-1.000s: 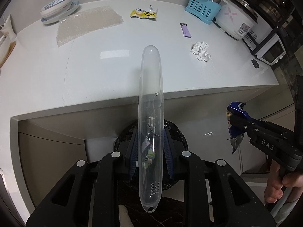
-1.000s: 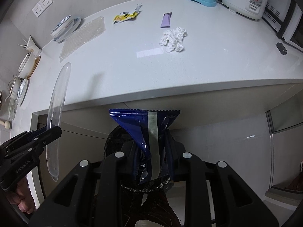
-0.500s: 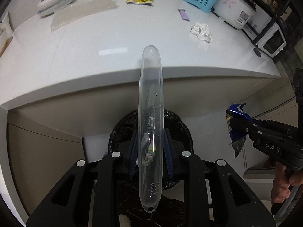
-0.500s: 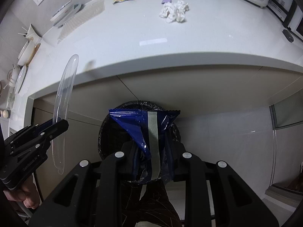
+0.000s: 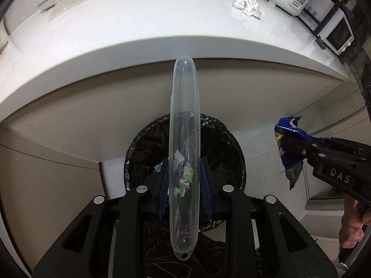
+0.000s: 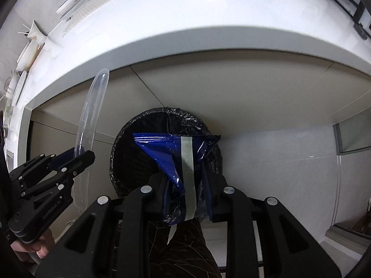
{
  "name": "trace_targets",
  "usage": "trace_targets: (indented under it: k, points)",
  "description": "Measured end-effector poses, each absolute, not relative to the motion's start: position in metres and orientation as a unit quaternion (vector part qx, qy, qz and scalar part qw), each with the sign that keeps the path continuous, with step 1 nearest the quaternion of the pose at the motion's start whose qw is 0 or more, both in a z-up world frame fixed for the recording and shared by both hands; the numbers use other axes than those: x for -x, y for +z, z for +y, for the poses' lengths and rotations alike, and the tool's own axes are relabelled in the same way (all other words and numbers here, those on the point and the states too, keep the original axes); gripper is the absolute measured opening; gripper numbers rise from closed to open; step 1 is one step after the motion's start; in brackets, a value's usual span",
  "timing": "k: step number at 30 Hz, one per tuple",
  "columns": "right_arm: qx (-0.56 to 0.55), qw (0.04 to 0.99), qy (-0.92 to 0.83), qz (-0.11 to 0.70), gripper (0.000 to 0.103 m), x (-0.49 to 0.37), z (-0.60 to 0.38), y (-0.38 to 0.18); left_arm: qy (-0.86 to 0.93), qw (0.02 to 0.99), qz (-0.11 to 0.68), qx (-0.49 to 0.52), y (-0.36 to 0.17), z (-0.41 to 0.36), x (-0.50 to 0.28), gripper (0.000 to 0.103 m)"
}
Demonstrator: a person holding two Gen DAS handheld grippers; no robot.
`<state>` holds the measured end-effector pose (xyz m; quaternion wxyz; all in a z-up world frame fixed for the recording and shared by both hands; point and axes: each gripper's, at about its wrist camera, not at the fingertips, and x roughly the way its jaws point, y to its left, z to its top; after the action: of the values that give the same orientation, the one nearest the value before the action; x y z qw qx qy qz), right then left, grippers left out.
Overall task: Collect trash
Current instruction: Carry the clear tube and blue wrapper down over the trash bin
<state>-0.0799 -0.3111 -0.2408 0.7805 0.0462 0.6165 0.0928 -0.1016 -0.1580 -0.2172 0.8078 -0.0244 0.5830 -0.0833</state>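
Left gripper [image 5: 183, 183] fingers clamped a clear plastic case [image 5: 184, 143], right gripper [image 6: 185, 185] fingers pinched a blue snack wrapper [image 6: 176, 153], both above a black-lined bin [image 5: 222, 143], trash inside, crumpled tissue [image 5: 249, 4] on the desk [image 5: 139, 23] at one o'clock

Left black two-finger gripper [image 5: 183, 180] points fwd and down, jaws closed tight w/ blue pads [image 5: 163, 185] on both sides of a long clear plastic tube-shaped case [image 5: 184, 139]. Right black two-finger gripper [image 6: 185, 185] sits alongside at approx the same height, jaws pinched on a crumpled blue foil snack wrapper [image 6: 171, 153]. Bare fingers [image 5: 352, 222] wrap its handle.
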Motion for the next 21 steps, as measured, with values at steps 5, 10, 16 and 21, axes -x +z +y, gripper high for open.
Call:
trace_targets:
  k: [5,10,16,21]
  points:
    - [-0.041,0.776,0.086,0.623,0.022,0.081,-0.31,-0.254,-0.08,0.801,0.592,0.033,-0.231,-0.16,0.098,0.025]
    - [-0.042,0.772,0.078,0.629,0.022,0.082,-0.315,-0.259,-0.083,0.796,0.598,0.028,-0.244,-0.164,0.096,0.025]
    - [-0.044,0.773,0.068,0.63,0.022,0.085,-0.323,-0.258,-0.092,0.793,0.601,0.019,-0.253,-0.171,0.094,0.025]
    - [-0.043,0.775,0.059,0.627,0.022,0.088,-0.328,-0.253,-0.103,0.794,0.6,0.005,-0.256,-0.182,0.091,0.025]
